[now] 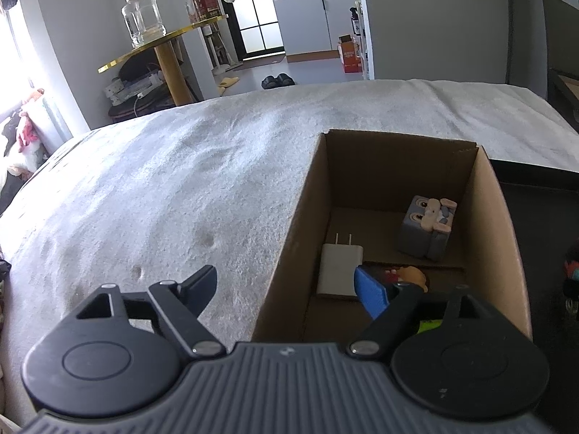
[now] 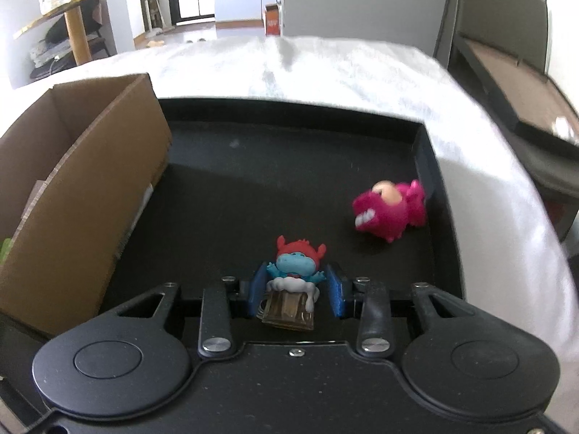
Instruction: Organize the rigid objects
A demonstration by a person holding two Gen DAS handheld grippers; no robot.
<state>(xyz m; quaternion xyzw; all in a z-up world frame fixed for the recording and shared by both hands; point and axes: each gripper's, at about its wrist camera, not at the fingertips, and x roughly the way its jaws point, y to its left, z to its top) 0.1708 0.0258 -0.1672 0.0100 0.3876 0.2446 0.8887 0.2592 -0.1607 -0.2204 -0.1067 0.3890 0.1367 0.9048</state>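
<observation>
Blue figurine (image 2: 294,282), red-horned and seated on a brown mug-shaped base, stands upright on the black tray (image 2: 289,152) between the blue pads of the right gripper (image 2: 295,294). The pads sit close on either side at base level; whether they press the base or stand just clear cannot be told from this view. Judged as moulded hard plastic: light, stiff, not fragile, but glossy and likely to slip or twist under a loose pinch. The squarish mug base offers the flattest opposing faces and is the sound place to take hold; the outstretched arms and horns are poor purchase.

Pink dinosaur toy (image 2: 391,213) lies further out, near the tray's right wall, well apart from the figurine.

Cardboard box (image 2: 90,195) stands at the tray's left edge.

Left gripper (image 1: 289,289) hangs wide, holding nothing, one finger over the white cloth (image 1: 163,181) and the other over the box opening. Inside the box: a white charger (image 1: 340,271), a grey cube figure (image 1: 427,228), and further items partly hidden behind the finger.
</observation>
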